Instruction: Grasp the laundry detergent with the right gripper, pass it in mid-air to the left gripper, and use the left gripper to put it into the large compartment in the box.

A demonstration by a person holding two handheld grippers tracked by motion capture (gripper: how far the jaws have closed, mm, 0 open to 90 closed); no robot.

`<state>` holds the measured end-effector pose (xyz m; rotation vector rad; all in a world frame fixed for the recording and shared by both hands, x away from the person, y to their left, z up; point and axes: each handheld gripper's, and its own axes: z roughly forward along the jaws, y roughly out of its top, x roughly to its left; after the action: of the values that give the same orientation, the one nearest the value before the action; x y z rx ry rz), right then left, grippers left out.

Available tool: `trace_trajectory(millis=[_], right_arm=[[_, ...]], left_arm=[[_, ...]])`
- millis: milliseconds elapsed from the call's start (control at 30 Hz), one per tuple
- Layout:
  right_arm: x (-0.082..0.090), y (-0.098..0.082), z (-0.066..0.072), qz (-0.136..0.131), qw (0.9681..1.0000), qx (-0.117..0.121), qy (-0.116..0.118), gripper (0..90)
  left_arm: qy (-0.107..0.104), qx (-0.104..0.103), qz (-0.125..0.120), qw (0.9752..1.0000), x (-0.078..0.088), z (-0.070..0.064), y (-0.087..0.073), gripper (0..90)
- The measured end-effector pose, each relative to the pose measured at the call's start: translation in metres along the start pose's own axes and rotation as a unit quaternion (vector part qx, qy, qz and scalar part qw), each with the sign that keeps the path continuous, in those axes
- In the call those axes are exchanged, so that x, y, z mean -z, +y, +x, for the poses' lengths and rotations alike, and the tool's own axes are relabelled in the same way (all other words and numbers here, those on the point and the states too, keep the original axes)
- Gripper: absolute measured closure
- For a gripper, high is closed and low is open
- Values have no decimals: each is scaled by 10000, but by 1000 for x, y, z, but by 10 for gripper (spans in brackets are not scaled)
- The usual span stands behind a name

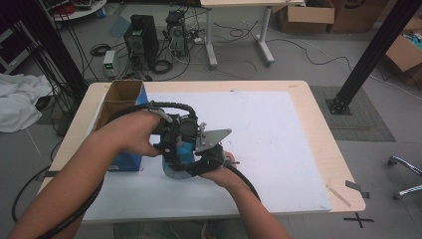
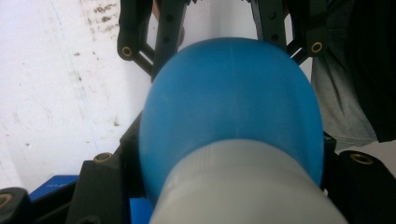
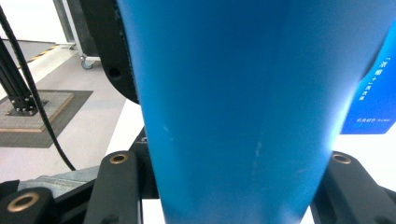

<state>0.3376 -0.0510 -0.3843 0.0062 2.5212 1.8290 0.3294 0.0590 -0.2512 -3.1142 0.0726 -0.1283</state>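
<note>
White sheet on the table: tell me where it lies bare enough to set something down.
The white sheet is bare right of the grey three-cornered plate, out to the wooden table edge. Its near strip under the forearms is bare too. The left is crowded: both grippers close around the round blue object, beside the open cardboard-lined blue box.

Table [image 1: 308, 107]: light wood, white sheet on top.
Box [image 1: 122, 99]: open cardboard, blue sides, left part of sheet.
Left gripper [image 1: 175, 144]: meets right gripper [image 1: 211, 159] mid-table.
Blue object [image 1: 185, 149]: between both grippers; grip unclear.
</note>
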Motion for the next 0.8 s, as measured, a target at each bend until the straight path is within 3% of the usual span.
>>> trace_trajectory(millis=[200, 333, 467, 567, 733, 800], right_arm=[[0, 2, 1, 44, 10000, -38, 40, 455], [-1, 3, 1, 117, 9999, 27, -97, 445], [1, 3, 2, 85, 9998, -90, -166, 432], [3, 4, 2, 23, 9995, 24, -317, 378], [12, 5, -3, -131, 9988, -282, -376, 241], [14, 5, -4, -111, 9987, -310, -383, 232]], left_arm=[[-47, 33, 119, 9999, 0, 0, 3, 392], [44, 29, 204, 9998, 0, -2, 6, 393], [38, 93, 218, 9997, 3, 1, 6, 394], [20, 134, 260, 9996, 5, 3, 5, 395], [-5, 213, 197, 9996, 5, 5, 2, 394], [-19, 232, 181, 9996, 6, 6, 1, 394]])
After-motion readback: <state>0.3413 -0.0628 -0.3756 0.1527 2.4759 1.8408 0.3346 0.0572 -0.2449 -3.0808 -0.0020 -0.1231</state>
